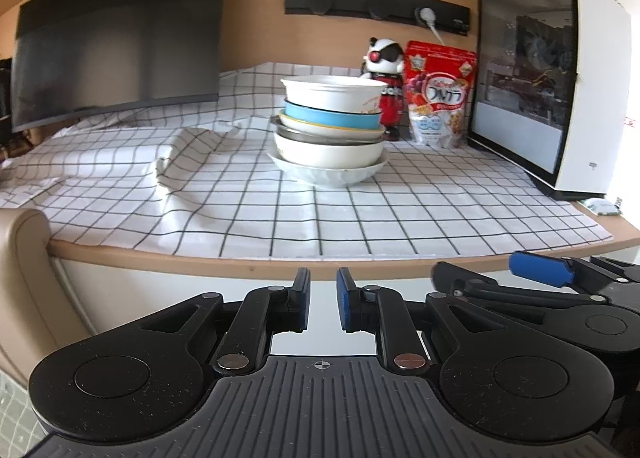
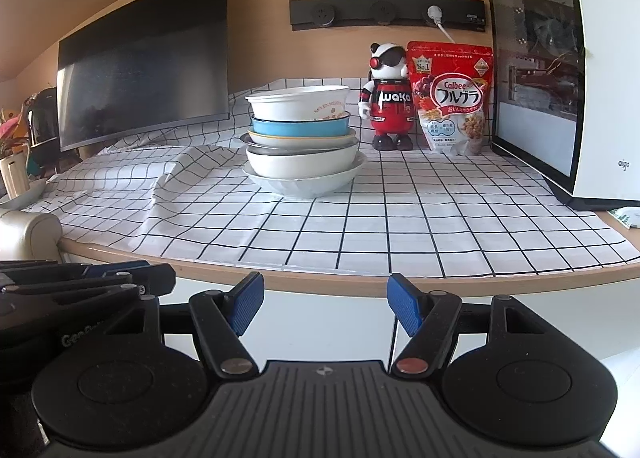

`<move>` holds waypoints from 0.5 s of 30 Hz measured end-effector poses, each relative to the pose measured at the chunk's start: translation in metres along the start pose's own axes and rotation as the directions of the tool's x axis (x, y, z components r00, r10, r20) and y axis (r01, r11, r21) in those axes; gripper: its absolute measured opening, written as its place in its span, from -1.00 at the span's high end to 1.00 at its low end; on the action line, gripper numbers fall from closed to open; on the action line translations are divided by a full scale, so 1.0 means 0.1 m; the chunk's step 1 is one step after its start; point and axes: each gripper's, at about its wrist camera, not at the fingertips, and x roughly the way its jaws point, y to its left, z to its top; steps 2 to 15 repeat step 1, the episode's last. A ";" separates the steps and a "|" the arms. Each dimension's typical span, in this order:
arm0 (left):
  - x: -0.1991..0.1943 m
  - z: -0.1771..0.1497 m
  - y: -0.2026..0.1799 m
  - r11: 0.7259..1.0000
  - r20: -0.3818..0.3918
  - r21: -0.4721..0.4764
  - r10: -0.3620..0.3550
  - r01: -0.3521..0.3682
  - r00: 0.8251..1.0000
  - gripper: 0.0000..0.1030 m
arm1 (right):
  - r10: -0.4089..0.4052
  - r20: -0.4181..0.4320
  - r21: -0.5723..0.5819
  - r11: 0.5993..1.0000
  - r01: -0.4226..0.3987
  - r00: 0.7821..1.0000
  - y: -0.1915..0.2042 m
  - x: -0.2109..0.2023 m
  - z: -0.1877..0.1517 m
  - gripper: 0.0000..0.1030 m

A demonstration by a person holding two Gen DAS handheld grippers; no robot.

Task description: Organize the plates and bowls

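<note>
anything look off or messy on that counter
Yes. The checked cloth is bunched into a raised fold left of the stack of bowls. The stack itself mixes sizes unevenly, with the metal dish jutting out.

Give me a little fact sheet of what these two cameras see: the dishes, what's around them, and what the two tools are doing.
dishes: one stack of bowls and plates, white bowl on top, blue dish under it
surface: checked cloth, wrinkled to the stack's left
behind stack: toy figure, cereal bag
far right: white computer case
far left: dark monitor
left gripper: jaws narrowly apart, empty, short of the table edge
right gripper: jaws wide, empty, short of the table edge
</note>
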 end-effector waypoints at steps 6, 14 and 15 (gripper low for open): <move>0.02 0.01 0.02 1.000 -0.003 -0.009 0.006 -0.006 1.000 0.67 | -0.002 -0.006 -0.001 1.000 0.002 1.000 0.00 0.02 0.01 -0.34; 0.02 0.01 0.02 1.000 -0.003 -0.009 0.006 -0.006 1.000 0.67 | -0.002 -0.006 -0.001 1.000 0.002 1.000 0.00 0.02 0.01 -0.34; 0.02 0.01 0.02 1.000 -0.003 -0.009 0.006 -0.006 1.000 0.67 | -0.002 -0.006 -0.001 1.000 0.002 1.000 0.00 0.02 0.01 -0.34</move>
